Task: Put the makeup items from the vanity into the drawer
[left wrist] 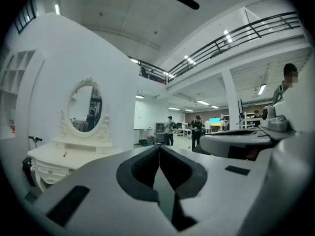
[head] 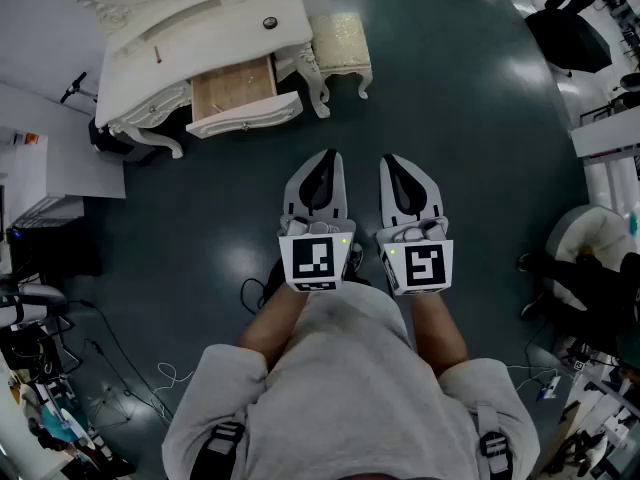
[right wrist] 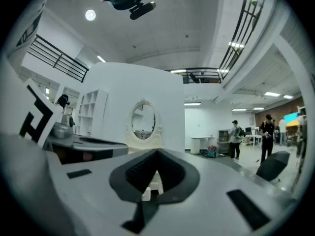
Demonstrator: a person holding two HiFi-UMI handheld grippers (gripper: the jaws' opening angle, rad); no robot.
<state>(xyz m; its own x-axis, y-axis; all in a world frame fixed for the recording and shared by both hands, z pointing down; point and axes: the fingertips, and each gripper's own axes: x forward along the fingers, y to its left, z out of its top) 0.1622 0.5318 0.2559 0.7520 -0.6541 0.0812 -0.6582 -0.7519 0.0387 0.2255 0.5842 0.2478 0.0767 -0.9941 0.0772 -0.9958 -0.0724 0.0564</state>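
The vanity [head: 215, 13] stands well away from the person, at the far left of the head view, with its drawer [head: 236, 90] pulled out towards the person and showing a wooden bottom. Two small things lie on the white top. One is a thin red stick [head: 157, 56], lying flat left of the drawer, with its long axis running roughly from the mirror [left wrist: 85, 107] side to the front edge; which end is which is too small to tell. The other is a small dark round item [head: 269, 22] near the right end of the top, above the drawer's right corner, and too small to say what kind of makeup it is. A pale cushioned stool [head: 342, 40] stands just beside the vanity's right end. The left gripper [head: 330, 154] and the right gripper [head: 390, 158] are held side by side and level over the dark floor [head: 450, 118], both pointing away from the person towards the vanity and stool. Each one's jaws are pressed together at the tips, with nothing pinched between them and nothing touching them. Both are well apart from the vanity and from everything on it.
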